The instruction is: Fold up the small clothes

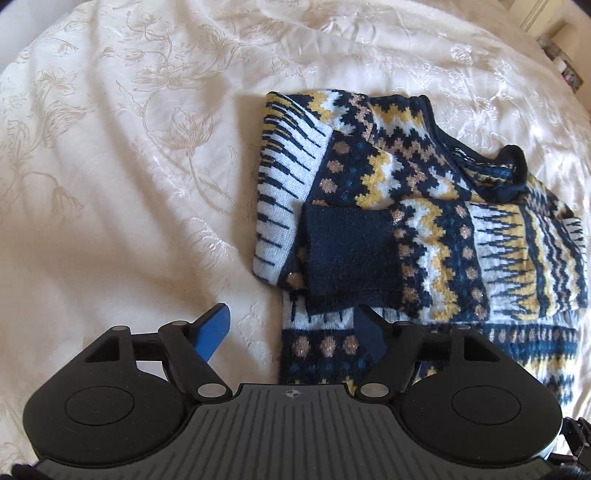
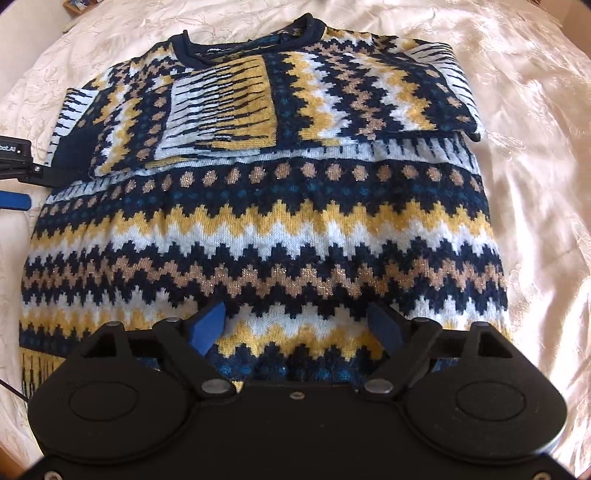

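Observation:
A small knitted sweater [image 2: 266,229] in navy, yellow, white and tan zigzags lies flat on the bed, neck at the far end, both sleeves folded across the chest. In the left wrist view the sweater [image 1: 424,192] lies to the right, with a navy cuff [image 1: 351,254] on top. My left gripper [image 1: 291,332] is open and empty at the sweater's side edge, its right finger over the knit. My right gripper [image 2: 295,325] is open and empty, just above the sweater's lower body near the hem. The left gripper's blue finger [image 2: 14,201] shows at the left edge of the right wrist view.
A cream bedspread [image 1: 129,166] with a floral weave covers the bed all around the sweater. Small items [image 1: 565,66] stand beyond the bed at the far right. A wooden object [image 2: 79,4] sits past the bed's far edge.

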A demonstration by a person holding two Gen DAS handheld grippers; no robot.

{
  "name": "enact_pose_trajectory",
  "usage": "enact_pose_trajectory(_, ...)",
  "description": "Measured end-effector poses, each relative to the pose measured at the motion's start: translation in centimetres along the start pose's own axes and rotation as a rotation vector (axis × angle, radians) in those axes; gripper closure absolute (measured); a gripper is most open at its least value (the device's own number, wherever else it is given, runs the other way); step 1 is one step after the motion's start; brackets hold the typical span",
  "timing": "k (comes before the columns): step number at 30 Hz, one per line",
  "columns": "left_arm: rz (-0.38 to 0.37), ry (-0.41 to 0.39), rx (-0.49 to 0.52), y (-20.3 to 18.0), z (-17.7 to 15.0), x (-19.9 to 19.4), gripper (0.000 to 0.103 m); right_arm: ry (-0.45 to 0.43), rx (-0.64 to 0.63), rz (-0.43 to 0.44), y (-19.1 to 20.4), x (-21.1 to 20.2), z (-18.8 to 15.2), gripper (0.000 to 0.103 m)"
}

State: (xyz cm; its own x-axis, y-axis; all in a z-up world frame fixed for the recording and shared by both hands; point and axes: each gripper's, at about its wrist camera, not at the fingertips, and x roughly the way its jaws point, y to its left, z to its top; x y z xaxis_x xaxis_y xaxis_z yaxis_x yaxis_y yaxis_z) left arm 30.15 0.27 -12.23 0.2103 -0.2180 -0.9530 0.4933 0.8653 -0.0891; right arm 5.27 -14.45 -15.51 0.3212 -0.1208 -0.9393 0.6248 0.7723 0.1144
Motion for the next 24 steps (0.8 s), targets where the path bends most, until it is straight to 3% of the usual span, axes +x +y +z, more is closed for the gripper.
enact_pose_trajectory(8, 0.078, 0.005, 0.067, -1.7, -2.9, -2.2, 0.021, 0.015, -0.032, -0.023, 0.6, -0.3, -1.0, 0.005)
enact_pose_trajectory(15, 0.128, -0.006, 0.08, -3.0, -6.3, -4.4, 0.014, 0.022, -0.061, -0.007, -0.4, -1.5, -3.4, 0.001)
enact_pose_trajectory(24, 0.127, -0.004, 0.054, -3.4, -14.9, -6.2, 0.014, -0.017, -0.111, 0.055, -4.0, -5.1, -8.5, 0.001)
